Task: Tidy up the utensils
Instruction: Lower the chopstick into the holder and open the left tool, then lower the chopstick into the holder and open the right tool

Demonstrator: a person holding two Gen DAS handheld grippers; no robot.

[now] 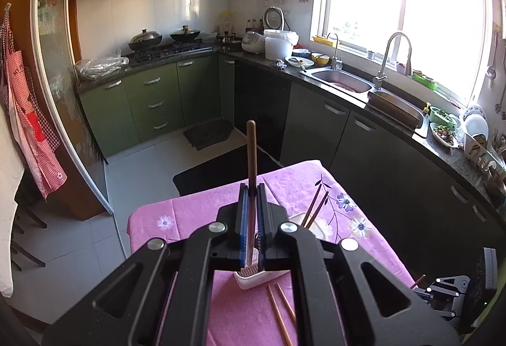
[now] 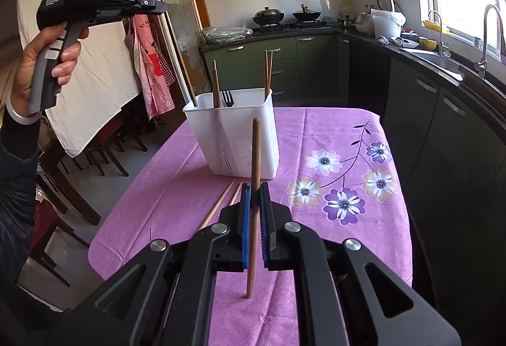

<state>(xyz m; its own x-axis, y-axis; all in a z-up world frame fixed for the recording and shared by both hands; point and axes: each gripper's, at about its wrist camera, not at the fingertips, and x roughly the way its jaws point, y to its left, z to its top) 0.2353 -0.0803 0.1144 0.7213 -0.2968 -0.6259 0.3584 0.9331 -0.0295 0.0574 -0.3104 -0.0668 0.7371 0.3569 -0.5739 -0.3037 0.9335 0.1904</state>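
Observation:
My left gripper [image 1: 252, 191] is shut on a brown wooden utensil handle [image 1: 251, 153] that stands upright above the white utensil holder [image 1: 253, 280]. My right gripper [image 2: 255, 191] is shut on a wooden chopstick [image 2: 255, 150], held upright with its tip near the pink tablecloth [image 2: 316, 131]. The white holder [image 2: 234, 137] stands on the table ahead of the right gripper and holds chopsticks [image 2: 268, 71], a fork [image 2: 227, 97] and a wooden handle [image 2: 216, 83]. Two loose chopsticks [image 2: 223, 202] lie on the cloth by the holder; they also show in the left wrist view [image 1: 281, 311]. The left gripper's body [image 2: 91, 3] shows high at the left.
The small table has edges on all sides [image 2: 408, 188]. A dark counter with a sink [image 1: 338, 82] runs along the right. Chairs [image 2: 104, 150] and a hanging white cloth [image 2: 91, 86] stand at the left. A stove with woks [image 1: 164, 44] is at the back.

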